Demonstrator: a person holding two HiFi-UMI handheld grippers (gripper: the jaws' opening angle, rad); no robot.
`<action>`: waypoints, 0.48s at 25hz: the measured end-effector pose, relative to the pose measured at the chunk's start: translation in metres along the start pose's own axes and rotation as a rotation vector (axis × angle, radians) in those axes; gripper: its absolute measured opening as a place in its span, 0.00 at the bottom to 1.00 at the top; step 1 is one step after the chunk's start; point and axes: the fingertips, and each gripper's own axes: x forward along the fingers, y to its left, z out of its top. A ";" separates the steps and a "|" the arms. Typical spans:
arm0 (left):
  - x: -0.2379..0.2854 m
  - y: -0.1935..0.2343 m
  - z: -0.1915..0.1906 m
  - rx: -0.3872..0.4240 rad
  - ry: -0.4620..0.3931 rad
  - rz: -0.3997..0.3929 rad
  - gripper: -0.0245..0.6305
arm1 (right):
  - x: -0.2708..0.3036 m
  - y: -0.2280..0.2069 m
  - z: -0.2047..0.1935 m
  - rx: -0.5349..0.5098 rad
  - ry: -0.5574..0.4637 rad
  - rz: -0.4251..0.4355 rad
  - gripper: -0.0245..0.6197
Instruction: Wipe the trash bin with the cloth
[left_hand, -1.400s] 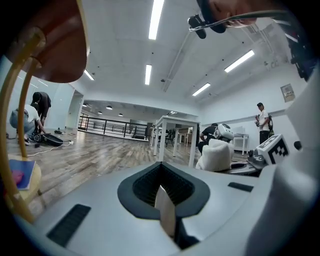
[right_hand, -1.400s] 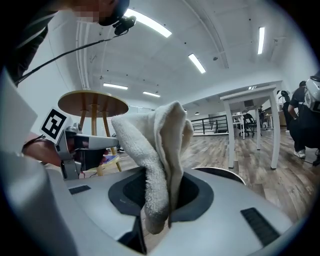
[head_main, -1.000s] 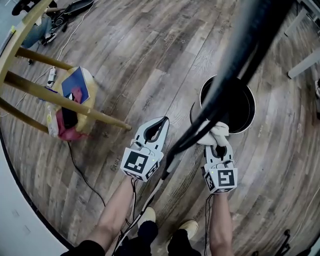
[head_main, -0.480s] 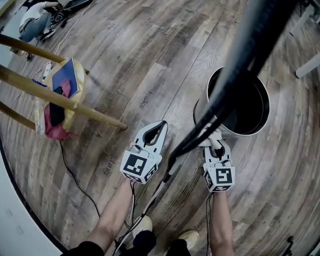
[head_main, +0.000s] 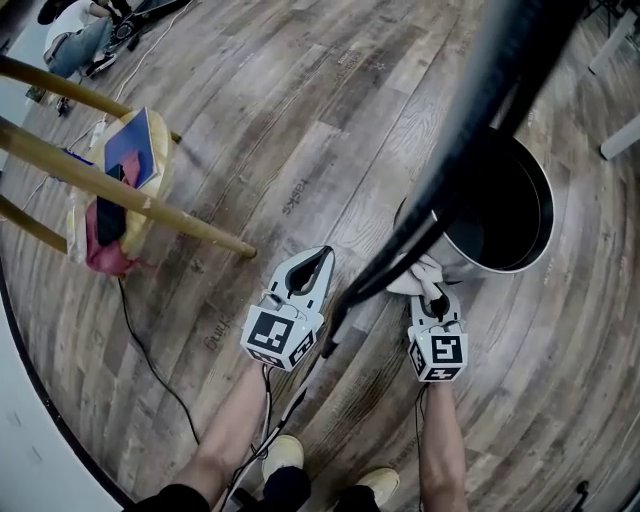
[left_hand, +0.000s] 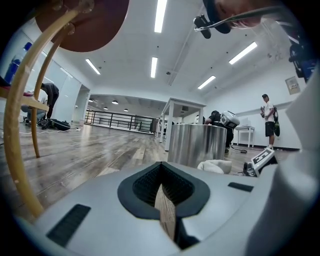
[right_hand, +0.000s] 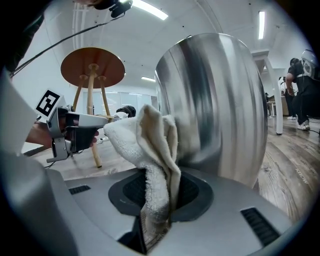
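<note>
The wipe is under way. The right tongs (head_main: 432, 295) are clamped tight on a crumpled white terry cloth (right_hand: 147, 150), and the cloth is pressed against the near outer wall of the round brushed-steel trash bin (right_hand: 215, 100), which stands on the wood-plank floor (head_main: 300, 120). Only this near patch of wall is being covered. The far side, the rim and the dark inside seem to be left, though no view shows how clean any part is.

The left tongs (head_main: 318, 262) hang beside the bin, apart from it. Their jaws are closed to a thin slit with nothing between them.

A second ago the cloth sat up at the bin's near rim. Now it lies lower on the wall, and the bin shows further toward the head view's upper right.
</note>
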 end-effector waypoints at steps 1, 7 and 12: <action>0.000 -0.001 0.005 0.004 -0.005 -0.002 0.03 | -0.001 0.001 0.004 0.000 -0.006 0.000 0.19; -0.010 -0.013 0.052 0.013 -0.016 -0.002 0.03 | -0.023 0.012 0.047 0.011 -0.028 0.005 0.19; -0.042 -0.035 0.117 0.003 -0.008 -0.001 0.03 | -0.071 0.031 0.107 0.024 -0.022 0.006 0.19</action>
